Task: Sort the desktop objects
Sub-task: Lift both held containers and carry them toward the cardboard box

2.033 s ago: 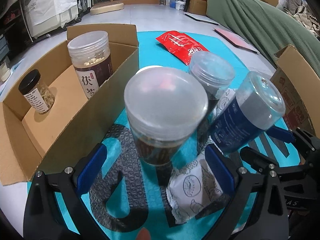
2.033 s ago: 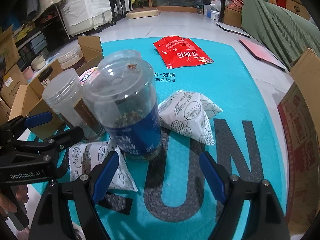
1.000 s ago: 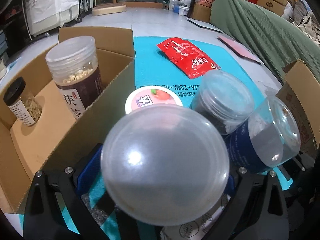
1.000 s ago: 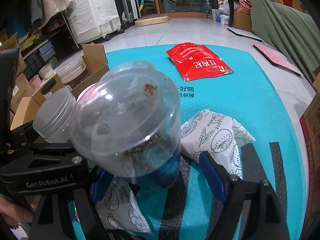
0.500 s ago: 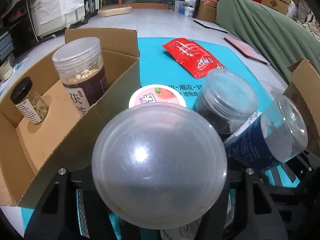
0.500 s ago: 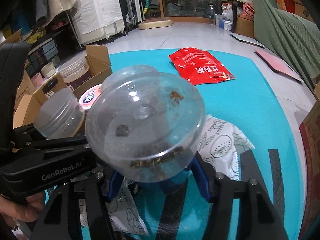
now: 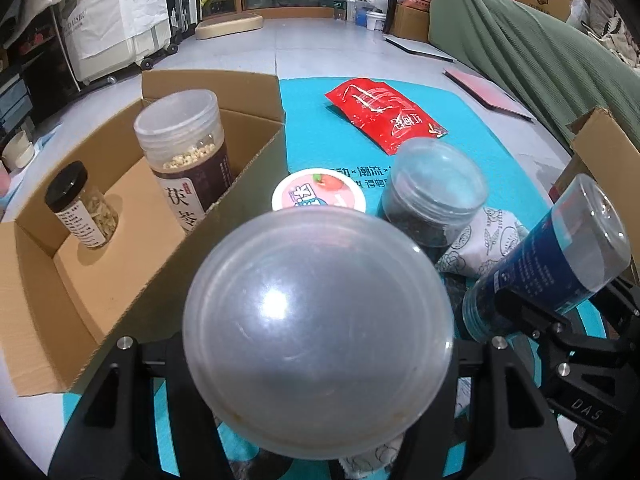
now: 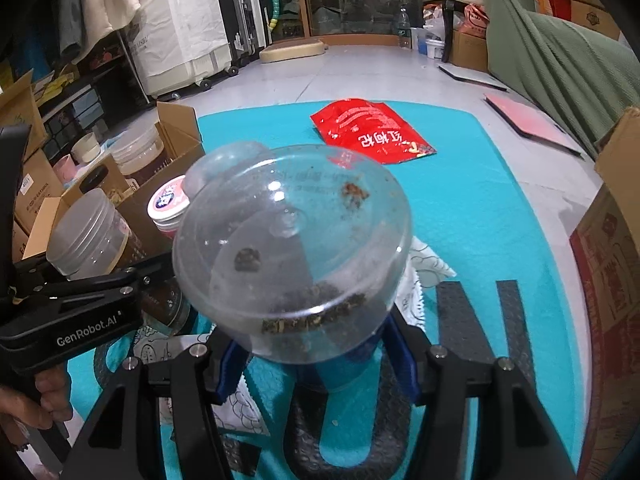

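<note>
My left gripper [image 7: 316,360] is shut on a brown-labelled jar with a frosted clear lid [image 7: 318,332], which fills the middle of the left wrist view and hides the pads. My right gripper [image 8: 316,360] is shut on a blue-labelled jar [image 8: 292,252]; its blue pads [image 8: 232,364] press the jar's sides below the clear lid. The same blue jar [image 7: 552,264] shows tilted at the right of the left wrist view. Both jars hang just above the teal mat [image 8: 480,208]. The left gripper's body [image 8: 80,312] and a person's hand sit at the left.
An open cardboard box [image 7: 248,176] at the left holds a tall brown-labelled jar [image 7: 184,160] and a small black-lidded jar [image 7: 84,208]. On the mat are a pink-lidded cup [image 7: 318,194], a dark jar [image 7: 434,192], white patterned pouches [image 7: 488,240] and a red pouch [image 7: 386,118]. Another box [image 8: 616,280] stands at the right.
Both grippers have closed on their jars, which stood between open fingers a second ago. Both jars have since come up a little off the mat.
</note>
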Tool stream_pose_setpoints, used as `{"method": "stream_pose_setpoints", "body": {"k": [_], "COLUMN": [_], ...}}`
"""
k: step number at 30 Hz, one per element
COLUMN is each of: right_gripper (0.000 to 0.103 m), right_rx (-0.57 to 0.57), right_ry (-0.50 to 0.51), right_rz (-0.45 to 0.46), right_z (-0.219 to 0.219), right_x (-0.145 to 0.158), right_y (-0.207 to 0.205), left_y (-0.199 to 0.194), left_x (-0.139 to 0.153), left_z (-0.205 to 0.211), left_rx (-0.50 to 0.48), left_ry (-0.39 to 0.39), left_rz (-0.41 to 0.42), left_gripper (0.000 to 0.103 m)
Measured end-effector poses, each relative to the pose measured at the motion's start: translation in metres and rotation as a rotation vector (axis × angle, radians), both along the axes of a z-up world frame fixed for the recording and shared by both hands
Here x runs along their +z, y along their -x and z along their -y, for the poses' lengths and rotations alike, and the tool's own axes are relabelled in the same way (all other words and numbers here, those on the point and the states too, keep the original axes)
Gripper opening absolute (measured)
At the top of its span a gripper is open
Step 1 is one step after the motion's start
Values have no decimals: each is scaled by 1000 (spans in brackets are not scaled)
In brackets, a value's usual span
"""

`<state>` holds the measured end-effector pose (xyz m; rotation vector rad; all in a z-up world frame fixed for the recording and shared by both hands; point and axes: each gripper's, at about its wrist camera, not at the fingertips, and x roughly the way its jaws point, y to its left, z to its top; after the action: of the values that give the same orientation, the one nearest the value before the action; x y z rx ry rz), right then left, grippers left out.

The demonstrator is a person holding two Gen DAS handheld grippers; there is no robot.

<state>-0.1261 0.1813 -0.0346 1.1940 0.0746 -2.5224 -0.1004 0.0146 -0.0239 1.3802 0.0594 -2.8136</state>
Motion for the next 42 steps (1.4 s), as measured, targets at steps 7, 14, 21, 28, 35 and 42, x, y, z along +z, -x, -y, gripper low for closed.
{"method": "stream_pose_setpoints", "body": {"k": [7,14,21,28,35,42], "right_gripper": [62,62,62,62,62,62], "right_rx": [-1,6,10,26,52,85], "right_ry": [0,-2,-5,0,-7,-8], "right_rz": [-12,-15,-6,1,5,0], "right_z": [-1,-3,-4,1,9,23], "right_x": [16,28,38,46,55,72], "right_y": [-10,-24,-38,-47,-52,-49], "left_y": [-12,-25,-38,-46,-53,-53], "left_x": [18,31,46,57,70,91], "left_z": [-1,5,6,10,15,29], "left_rx": [-4,2,-10,-42,-63,-52], "left_ry": [38,33,41,34,50,69], "left_rz": [6,15,10,39,35,9], "left_gripper": [59,59,59,59,59,59]}}
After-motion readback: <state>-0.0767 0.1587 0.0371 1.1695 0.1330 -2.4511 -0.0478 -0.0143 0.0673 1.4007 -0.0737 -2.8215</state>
